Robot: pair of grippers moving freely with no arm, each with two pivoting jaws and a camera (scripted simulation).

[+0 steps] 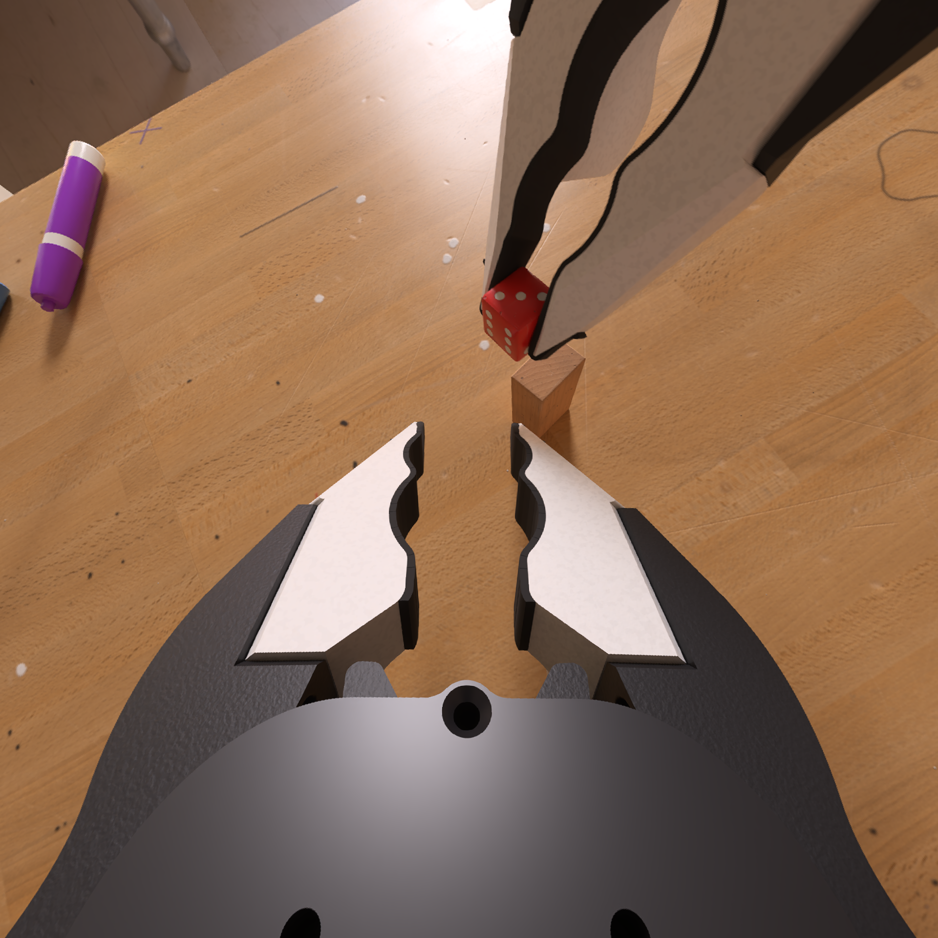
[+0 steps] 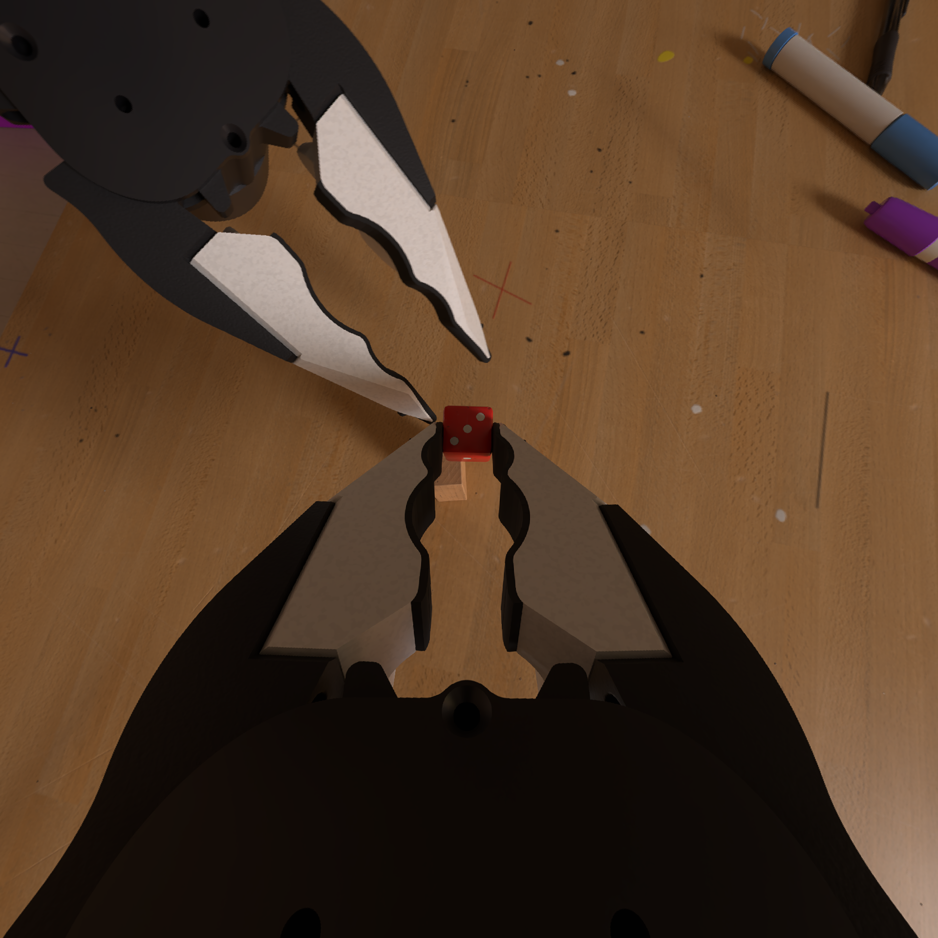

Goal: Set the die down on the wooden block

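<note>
My right gripper [image 2: 467, 431] is shut on a red die [image 2: 467, 431] with white pips, held at its fingertips. In the left wrist view this gripper [image 1: 512, 325] comes down from the top and holds the die [image 1: 510, 314] just above a small upright wooden block [image 1: 545, 393]. In the right wrist view the block [image 2: 450, 484] shows partly, right below the die. My left gripper [image 1: 467, 436] is open and empty, low over the table, its tips just short of the block. It also shows in the right wrist view [image 2: 459, 388] at the upper left.
A purple and white marker [image 1: 66, 226] lies on the wooden table [image 1: 254, 406] at the far left; it also shows in the right wrist view [image 2: 903, 228]. A blue and tan marker [image 2: 852, 106] lies at the upper right.
</note>
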